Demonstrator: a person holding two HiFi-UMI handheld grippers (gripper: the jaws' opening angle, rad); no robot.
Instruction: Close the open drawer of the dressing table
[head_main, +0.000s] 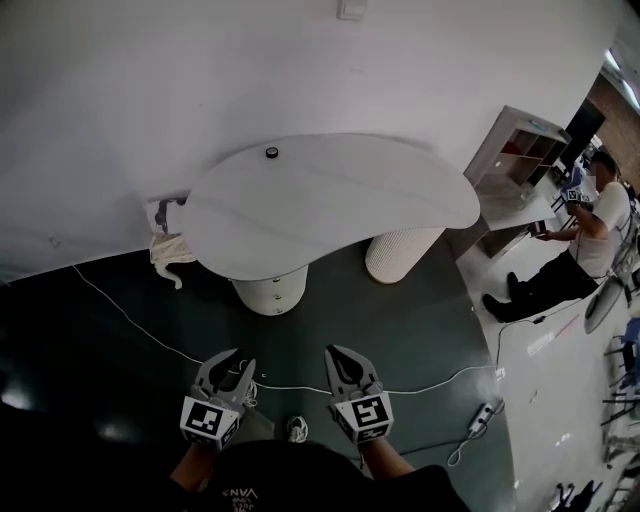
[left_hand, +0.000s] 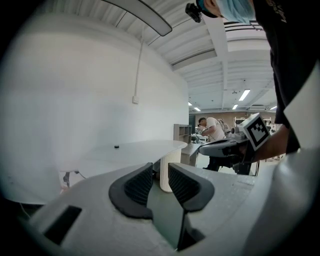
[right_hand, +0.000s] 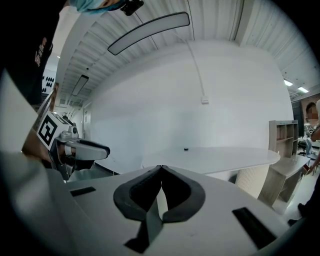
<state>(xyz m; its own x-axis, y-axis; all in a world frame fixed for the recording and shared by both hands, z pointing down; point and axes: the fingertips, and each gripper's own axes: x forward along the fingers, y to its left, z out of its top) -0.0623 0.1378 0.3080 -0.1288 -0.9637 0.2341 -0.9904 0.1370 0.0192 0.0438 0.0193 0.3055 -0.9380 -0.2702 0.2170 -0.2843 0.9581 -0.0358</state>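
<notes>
The white dressing table (head_main: 330, 200) has a curved top on two round ribbed pedestals (head_main: 270, 290) and stands against the wall. A small black knob-like thing (head_main: 271, 152) lies near its back edge. No drawer front shows in any view. My left gripper (head_main: 237, 360) hangs over the dark floor, well short of the table, with its jaws a little apart and nothing between them (left_hand: 160, 167). My right gripper (head_main: 337, 352) is beside it, its tips touching and nothing held (right_hand: 161, 168). Both point towards the table (right_hand: 220, 152).
A white cable (head_main: 150, 335) runs across the floor to a power strip (head_main: 483, 418). A crumpled cloth (head_main: 168, 250) lies by the table's left end. A shelf unit (head_main: 520, 150) stands at the right, with a person (head_main: 580, 250) seated on the floor beyond it.
</notes>
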